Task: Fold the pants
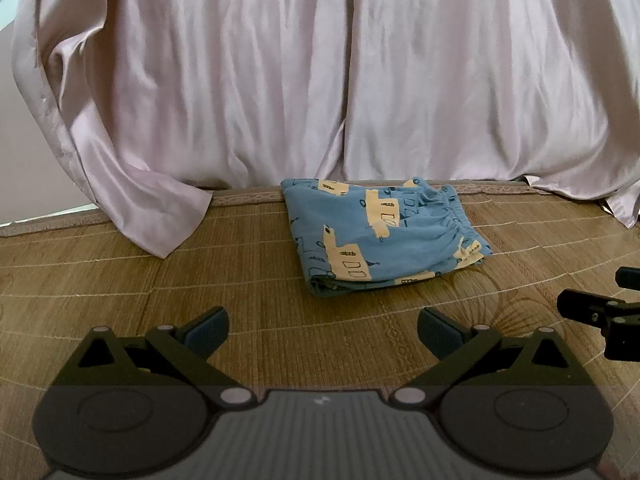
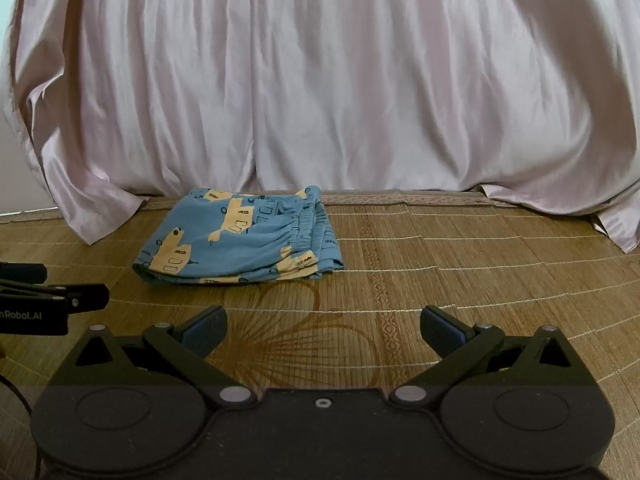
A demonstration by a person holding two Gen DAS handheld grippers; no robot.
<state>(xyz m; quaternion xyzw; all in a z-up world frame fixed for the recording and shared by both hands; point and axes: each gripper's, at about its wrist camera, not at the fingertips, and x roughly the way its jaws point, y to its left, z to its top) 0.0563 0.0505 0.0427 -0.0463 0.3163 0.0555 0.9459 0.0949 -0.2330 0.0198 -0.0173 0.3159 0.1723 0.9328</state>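
Pants [image 1: 380,232] lie folded compact on the mat [image 1: 200,280], at 12 o'clock; left tongs [image 1: 322,330] and right tongs [image 2: 322,330] hang back, spread and empty, apparently finished.

both wrist views sit low over the mat [image 1: 120,280], facing the curtain [image 1: 280,80] (shared backdrop).

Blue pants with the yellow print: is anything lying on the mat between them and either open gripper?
Nothing visible does. The folded blue cotton pants with the yellow print lie alone on the woven bamboo mat. Only bare mat separates them from the left gripper and the right gripper, both open and empty. The pale pink satin curtain hangs behind.
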